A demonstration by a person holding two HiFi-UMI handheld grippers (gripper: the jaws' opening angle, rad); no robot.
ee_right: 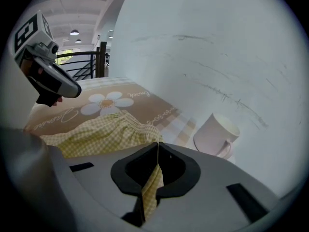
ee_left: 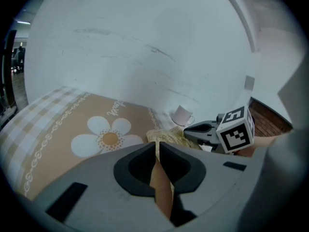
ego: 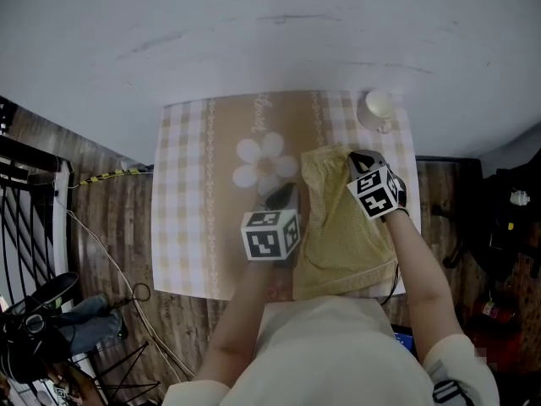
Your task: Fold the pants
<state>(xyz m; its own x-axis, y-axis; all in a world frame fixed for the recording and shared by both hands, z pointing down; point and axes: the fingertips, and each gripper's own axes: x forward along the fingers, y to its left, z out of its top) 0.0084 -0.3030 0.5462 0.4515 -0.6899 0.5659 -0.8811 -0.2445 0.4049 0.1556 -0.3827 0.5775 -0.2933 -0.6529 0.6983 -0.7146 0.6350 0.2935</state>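
The yellow checked pants (ego: 342, 227) lie folded in a long strip on the right part of the beige daisy tablecloth (ego: 194, 210). My right gripper (ego: 359, 157) is at the pants' far right corner, shut on a fold of the checked cloth, which shows between its jaws in the right gripper view (ee_right: 158, 146). My left gripper (ego: 283, 195) hovers just left of the pants' left edge. Its jaws (ee_left: 157, 146) stand together, with only plain tan showing through the slit. From the left gripper view the pants (ee_left: 169, 137) lie ahead to the right, beside the right gripper (ee_left: 193, 130).
A white mug (ego: 378, 106) stands at the table's far right corner, close to the right gripper and the pale wall (ego: 270, 32). A black railing (ego: 25, 201) and cables lie on the wood floor at the left. The person's body is at the near table edge.
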